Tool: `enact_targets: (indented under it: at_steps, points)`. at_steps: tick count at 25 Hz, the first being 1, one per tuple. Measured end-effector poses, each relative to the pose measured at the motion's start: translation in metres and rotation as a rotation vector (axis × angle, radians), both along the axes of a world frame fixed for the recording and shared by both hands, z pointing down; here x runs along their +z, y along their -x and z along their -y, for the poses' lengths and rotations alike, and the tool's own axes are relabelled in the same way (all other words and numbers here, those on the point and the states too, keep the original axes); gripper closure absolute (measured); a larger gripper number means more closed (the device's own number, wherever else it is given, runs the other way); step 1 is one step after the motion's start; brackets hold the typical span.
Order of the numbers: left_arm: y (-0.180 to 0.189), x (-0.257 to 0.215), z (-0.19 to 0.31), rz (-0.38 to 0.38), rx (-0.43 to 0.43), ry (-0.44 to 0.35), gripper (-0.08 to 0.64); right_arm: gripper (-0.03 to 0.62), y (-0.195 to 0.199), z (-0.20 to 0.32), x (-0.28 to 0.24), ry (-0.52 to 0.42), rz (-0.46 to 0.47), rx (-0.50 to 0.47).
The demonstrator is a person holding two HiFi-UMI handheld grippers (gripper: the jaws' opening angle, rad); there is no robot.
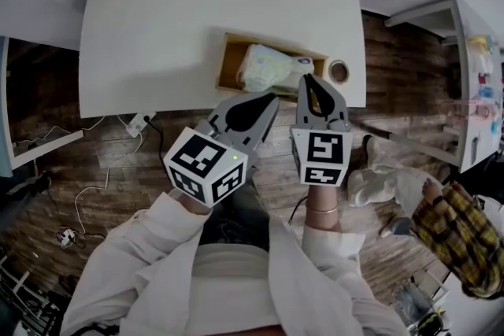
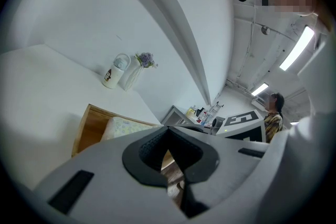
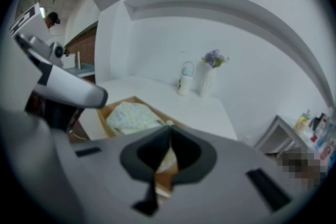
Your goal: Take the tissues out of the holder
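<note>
A wooden holder (image 1: 228, 59) sits near the front edge of the white table (image 1: 157, 12), with a pale tissue pack (image 1: 268, 67) lying in it. My left gripper (image 1: 272, 97) hangs just off the table's front edge, shut and empty, its tip pointing at the holder. My right gripper (image 1: 305, 77) is beside it, shut and empty, its tip over the pack's near right end. In the left gripper view the holder (image 2: 89, 128) and the pack (image 2: 123, 126) lie beyond the closed jaws. The right gripper view shows the pack (image 3: 134, 114) just ahead of the jaws.
A white jug (image 3: 185, 81) and a vase of purple flowers (image 3: 210, 73) stand at the table's far edge. A round hole (image 1: 339, 72) is right of the holder. Cables (image 1: 79, 201) lie on the wood floor. A person in plaid (image 1: 457, 232) sits at the right near a shelf (image 1: 472, 90).
</note>
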State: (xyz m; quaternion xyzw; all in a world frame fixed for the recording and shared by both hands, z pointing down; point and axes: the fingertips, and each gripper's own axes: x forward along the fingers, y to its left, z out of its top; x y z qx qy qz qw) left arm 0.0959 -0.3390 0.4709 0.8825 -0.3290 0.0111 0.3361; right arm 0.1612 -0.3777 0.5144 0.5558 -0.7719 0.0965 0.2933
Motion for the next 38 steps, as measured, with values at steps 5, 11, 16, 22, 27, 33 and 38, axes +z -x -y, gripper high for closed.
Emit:
enact_targets:
  at_steps: [5, 11, 16, 22, 27, 33, 38]
  points:
    - [-0.001, -0.006, -0.002, -0.007, -0.005, -0.012, 0.540, 0.578, -0.003, -0.003, -0.008, -0.013, 0.009, 0.004]
    - [0.007, -0.018, -0.003, -0.006, -0.022, -0.040, 0.540, 0.580, -0.003, -0.003, -0.032, -0.063, 0.012, 0.013]
    - [0.012, -0.039, -0.004, -0.012, -0.035, -0.085, 0.540, 0.580, -0.006, -0.005, -0.054, -0.102, 0.011, 0.028]
    - [0.015, -0.070, -0.003, -0.019, -0.040, -0.159, 0.540, 0.580, -0.012, -0.008, -0.086, -0.170, -0.002, 0.045]
    - [0.015, -0.096, -0.006, -0.022, -0.034, -0.231, 0.540, 0.580, -0.017, -0.016, -0.114, -0.214, 0.009, 0.064]
    - [0.027, -0.125, -0.002, -0.028, -0.065, -0.309, 0.540, 0.580, -0.012, -0.023, -0.148, -0.287, 0.059, 0.048]
    - [0.039, -0.139, -0.002, -0.031, -0.090, -0.346, 0.540, 0.580, 0.003, -0.029, -0.174, -0.310, 0.185, 0.022]
